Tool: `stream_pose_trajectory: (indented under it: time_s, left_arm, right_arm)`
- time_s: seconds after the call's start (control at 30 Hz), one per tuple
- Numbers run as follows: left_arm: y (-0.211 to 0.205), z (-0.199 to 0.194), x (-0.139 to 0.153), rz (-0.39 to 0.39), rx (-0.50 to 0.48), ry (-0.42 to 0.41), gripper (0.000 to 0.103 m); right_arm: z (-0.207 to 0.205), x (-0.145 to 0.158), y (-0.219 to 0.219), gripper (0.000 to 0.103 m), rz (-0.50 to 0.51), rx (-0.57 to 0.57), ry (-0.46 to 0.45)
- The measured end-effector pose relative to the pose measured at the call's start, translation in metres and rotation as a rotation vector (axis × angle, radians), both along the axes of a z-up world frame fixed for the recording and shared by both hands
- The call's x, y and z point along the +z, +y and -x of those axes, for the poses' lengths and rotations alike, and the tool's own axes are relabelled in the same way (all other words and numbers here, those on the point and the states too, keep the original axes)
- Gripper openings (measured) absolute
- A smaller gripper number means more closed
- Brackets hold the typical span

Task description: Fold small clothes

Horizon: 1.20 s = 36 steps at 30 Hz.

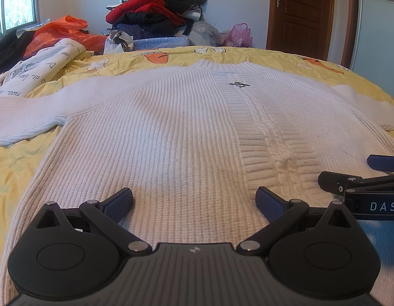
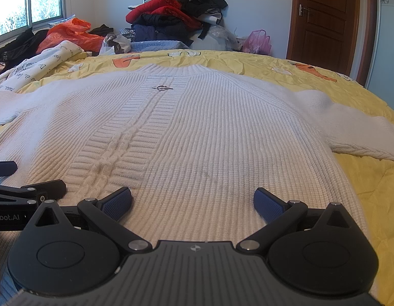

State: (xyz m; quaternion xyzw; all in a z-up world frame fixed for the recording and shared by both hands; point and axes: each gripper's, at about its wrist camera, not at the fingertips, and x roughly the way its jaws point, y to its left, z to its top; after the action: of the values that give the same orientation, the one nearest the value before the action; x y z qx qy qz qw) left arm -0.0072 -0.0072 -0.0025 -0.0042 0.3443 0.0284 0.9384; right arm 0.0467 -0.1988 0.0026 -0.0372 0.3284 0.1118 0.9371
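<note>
A white knitted sweater (image 1: 171, 127) lies spread flat, front up, on the yellow bedspread (image 1: 16, 163), neck away from me and both sleeves out to the sides. A small metal pin (image 1: 237, 84) sits below its collar. My left gripper (image 1: 194, 199) hovers open over the sweater's hem, left of the cable-knit stripe. My right gripper (image 2: 193, 199) is open too, over the hem right of the stripe (image 2: 113, 153). The same sweater (image 2: 209, 132) fills the right wrist view. Each gripper shows at the edge of the other's view: the right one (image 1: 360, 176), the left one (image 2: 21, 178).
A pile of dark and red clothes (image 1: 156, 12) rises at the far side of the bed, with an orange plastic bag (image 1: 62, 33), a pink bag (image 1: 239, 35) and a white printed cloth (image 1: 41, 63). A brown door (image 1: 301, 12) stands at the back right, a window (image 1: 13, 2) at the left.
</note>
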Motion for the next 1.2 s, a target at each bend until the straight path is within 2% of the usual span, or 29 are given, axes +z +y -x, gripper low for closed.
stream_pose_trajectory:
  time_s: [1.2]
  left_arm:
    - [0.0000,0.0004,-0.0001,-0.007,0.001,-0.002,0.103]
  right_arm:
    - [0.0020,-0.0008,0.0014,0.103,-0.002,0.013,0.007]
